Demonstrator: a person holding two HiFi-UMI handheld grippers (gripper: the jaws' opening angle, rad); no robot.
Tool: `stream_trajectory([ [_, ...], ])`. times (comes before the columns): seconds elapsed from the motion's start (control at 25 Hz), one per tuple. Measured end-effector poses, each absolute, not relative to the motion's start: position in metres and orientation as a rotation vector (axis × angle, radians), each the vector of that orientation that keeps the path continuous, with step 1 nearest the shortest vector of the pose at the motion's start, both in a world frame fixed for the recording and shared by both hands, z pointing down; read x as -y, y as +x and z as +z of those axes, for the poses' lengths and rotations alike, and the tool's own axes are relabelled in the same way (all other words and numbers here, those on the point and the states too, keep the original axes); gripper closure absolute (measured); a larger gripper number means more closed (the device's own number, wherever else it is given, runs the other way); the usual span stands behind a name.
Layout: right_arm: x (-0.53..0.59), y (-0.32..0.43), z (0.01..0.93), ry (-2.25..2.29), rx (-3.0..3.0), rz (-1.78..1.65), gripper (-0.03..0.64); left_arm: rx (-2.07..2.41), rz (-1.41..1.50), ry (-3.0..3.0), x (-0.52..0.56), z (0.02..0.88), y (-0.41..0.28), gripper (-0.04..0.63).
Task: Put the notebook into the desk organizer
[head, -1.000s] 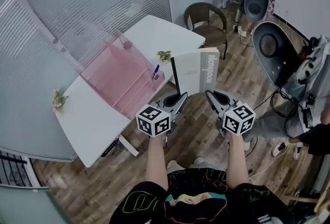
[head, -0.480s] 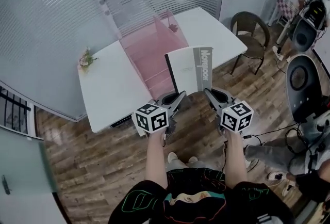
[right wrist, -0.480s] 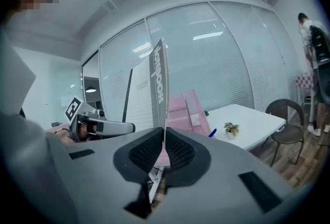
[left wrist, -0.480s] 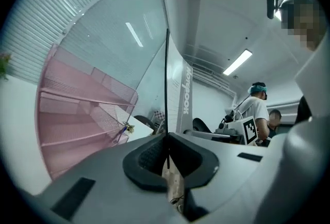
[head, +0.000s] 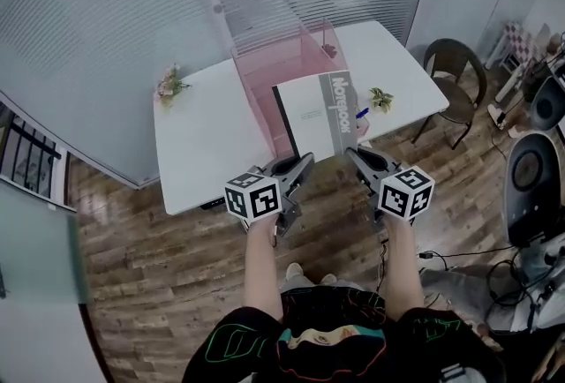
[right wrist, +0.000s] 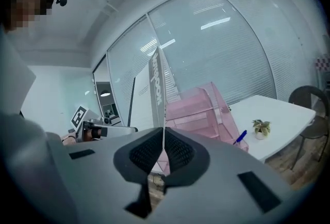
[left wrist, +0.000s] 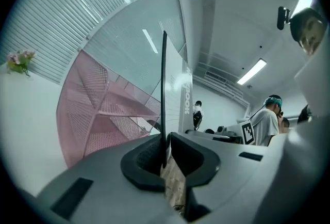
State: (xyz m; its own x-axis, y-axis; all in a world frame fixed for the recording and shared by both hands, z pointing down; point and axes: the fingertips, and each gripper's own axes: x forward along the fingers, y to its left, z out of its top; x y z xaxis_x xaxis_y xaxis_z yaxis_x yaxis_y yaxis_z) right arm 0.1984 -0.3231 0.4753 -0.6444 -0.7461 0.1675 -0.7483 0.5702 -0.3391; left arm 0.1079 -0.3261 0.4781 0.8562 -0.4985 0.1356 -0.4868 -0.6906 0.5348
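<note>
Overhead, from the head view, a person holds a white notebook upright by its lower edge, with one gripper at each bottom corner. The notebook has a grey band down its right side and a dark binding on its left. It hangs in the air just in front of a pink mesh desk organizer, which stands on a white table. The notebook is not inside the organizer.

The left gripper has its jaws opening. In the left gripper view the notebook's dark edge stands between the pads, close against the left pad, with a thin gap showing before the right pad.

The right gripper is pinched tight on the notebook's other bottom corner. In the right gripper view both ribbed pads press on the thin edge, which rises straight up from them.

A small potted plant sits near the table's left end. Another plant and a blue pen are to the right of the notebook.
</note>
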Motion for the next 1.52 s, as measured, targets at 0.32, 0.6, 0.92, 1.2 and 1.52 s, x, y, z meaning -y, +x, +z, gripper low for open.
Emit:
stream_trajectory([
  [0.32, 0.361, 0.176, 0.456, 1.290, 2.836, 0.665, 0.604, 0.742, -0.011, 2.493, 0.345, 0.472, 0.087, 0.359],
  [0.6, 0.387, 0.162, 0.456, 1.265, 2.856, 0.760, 0.604, 0.669, 0.060, 2.486, 0.343, 0.487, 0.072, 0.348],
  [0.92, 0.403, 0.157, 0.460, 1.272, 2.849, 0.867, 0.600, 0.617, 0.064, 2.494, 0.339, 0.496, 0.063, 0.364],
  [1.2, 0.420, 0.151, 0.473, 1.222, 2.650, 0.855, 0.557, 0.578, 0.035, 2.511, 0.339, 0.495, 0.066, 0.371],
  [1.52, 0.416, 0.141, 0.468, 1.299, 2.507, 0.700, 0.334, 0.427, 0.041, 2.553, 0.329, 0.493, 0.081, 0.390],
])
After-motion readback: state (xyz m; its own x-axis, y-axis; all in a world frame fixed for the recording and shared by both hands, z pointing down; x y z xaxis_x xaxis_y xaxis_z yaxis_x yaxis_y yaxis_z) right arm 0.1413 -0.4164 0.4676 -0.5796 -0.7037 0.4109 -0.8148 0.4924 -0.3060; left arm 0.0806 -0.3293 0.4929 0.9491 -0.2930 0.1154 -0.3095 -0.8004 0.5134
